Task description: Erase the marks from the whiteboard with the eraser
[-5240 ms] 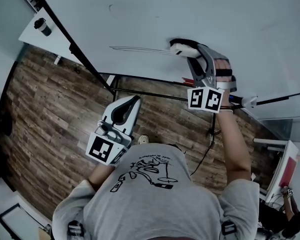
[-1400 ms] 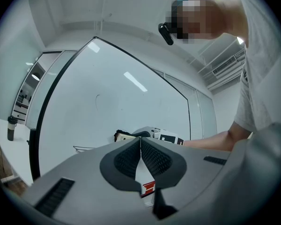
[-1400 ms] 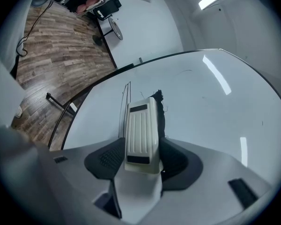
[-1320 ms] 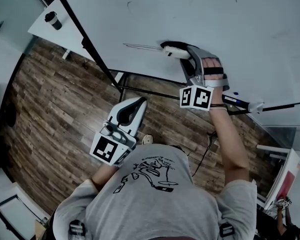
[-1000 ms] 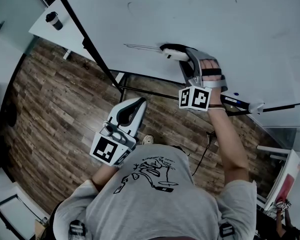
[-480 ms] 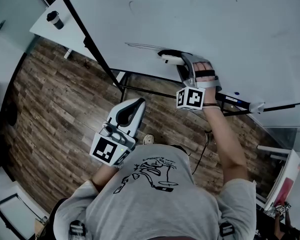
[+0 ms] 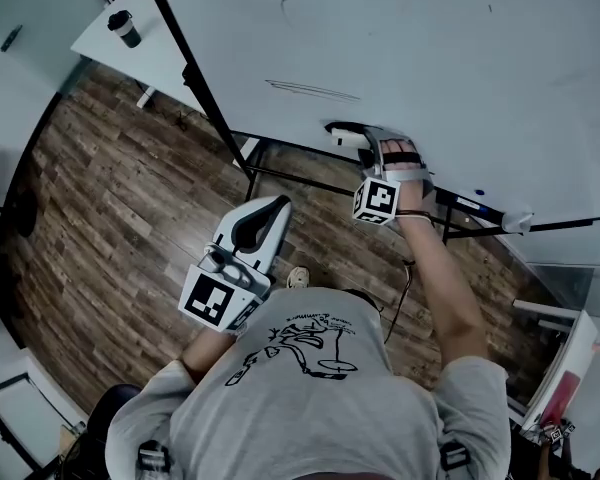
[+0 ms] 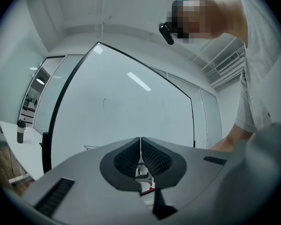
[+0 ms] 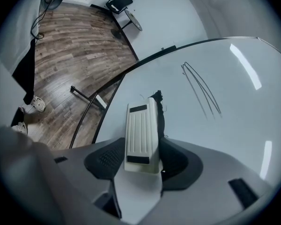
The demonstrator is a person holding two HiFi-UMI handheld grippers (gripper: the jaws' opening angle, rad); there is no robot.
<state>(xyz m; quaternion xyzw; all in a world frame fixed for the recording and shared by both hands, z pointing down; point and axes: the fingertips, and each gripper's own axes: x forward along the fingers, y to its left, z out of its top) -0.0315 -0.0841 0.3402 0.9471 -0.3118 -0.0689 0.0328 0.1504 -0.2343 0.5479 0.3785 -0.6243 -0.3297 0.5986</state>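
Eraser (image 9: pixel 141 130) sits clamped in the right gripper's (image 9: pixel 142 156) jaws near the whiteboard's (image 7: pixel 410 48) lower edge. The marks (image 7: pixel 313 90) lie higher, with bare whiteboard between. The left gripper's (image 8: pixel 140 147) jaws are together.

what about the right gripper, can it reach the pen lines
Probably yes: the right gripper holds the eraser near the whiteboard's lower edge, with only bare board up to the pen lines.

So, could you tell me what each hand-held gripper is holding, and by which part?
The right hand-held gripper grips the eraser by its near end; the rest sticks out past the jaws. The left hand-held gripper is shut on nothing.
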